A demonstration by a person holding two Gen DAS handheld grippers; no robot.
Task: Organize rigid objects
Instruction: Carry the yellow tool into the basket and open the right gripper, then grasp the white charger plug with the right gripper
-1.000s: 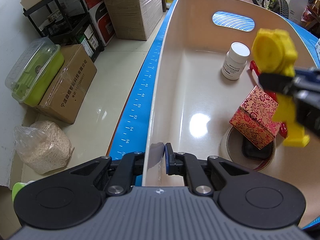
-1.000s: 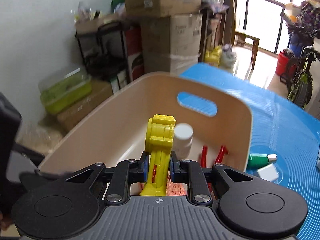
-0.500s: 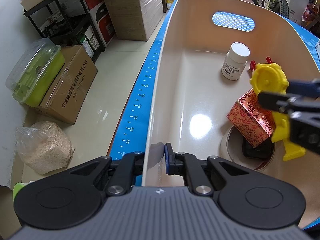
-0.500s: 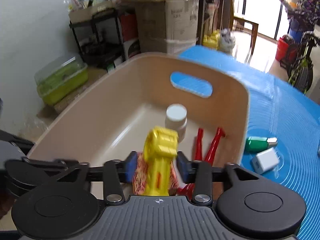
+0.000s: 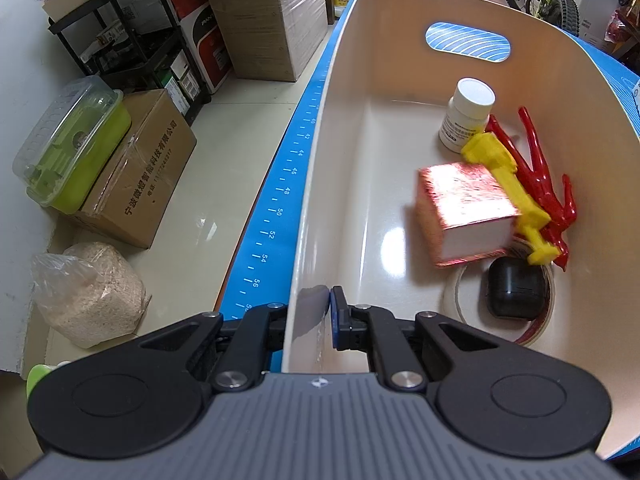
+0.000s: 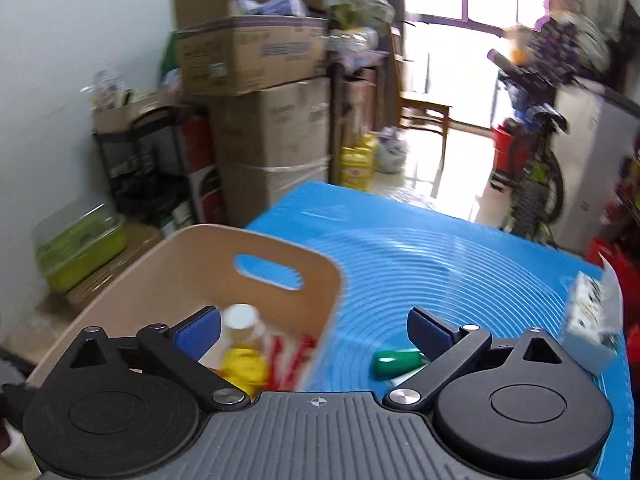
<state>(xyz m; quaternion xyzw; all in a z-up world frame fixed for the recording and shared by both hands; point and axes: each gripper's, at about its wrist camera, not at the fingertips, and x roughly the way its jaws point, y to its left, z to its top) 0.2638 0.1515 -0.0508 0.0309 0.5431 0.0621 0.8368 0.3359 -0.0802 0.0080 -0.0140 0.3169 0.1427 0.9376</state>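
Note:
My left gripper point(image 5: 318, 322) is shut on the near rim of the beige bin point(image 5: 344, 140). Inside the bin lie a yellow toy point(image 5: 508, 188), a red patterned box point(image 5: 464, 208), a white pill bottle point(image 5: 466, 116), a red plastic tool point(image 5: 540, 172), a black case point(image 5: 514, 288) and a tape roll point(image 5: 456, 296). My right gripper point(image 6: 314, 334) is open and empty above the bin's right wall point(image 6: 280, 264). The yellow toy point(image 6: 244, 366) shows below it. A green object point(image 6: 394, 362) and a white box point(image 6: 592, 320) lie on the blue mat point(image 6: 420, 248).
Cardboard boxes point(image 5: 264, 12), a black shelf point(image 5: 132, 40), a green lidded container point(image 5: 72, 144) and a bag of grain point(image 5: 88, 292) stand on the floor left of the table. A bicycle point(image 6: 536, 168) stands at the back right.
My right gripper opened and let go of the yellow toy, which dropped into the bin beside the red box. The gripper then lifted away to the right. The left gripper stayed put.

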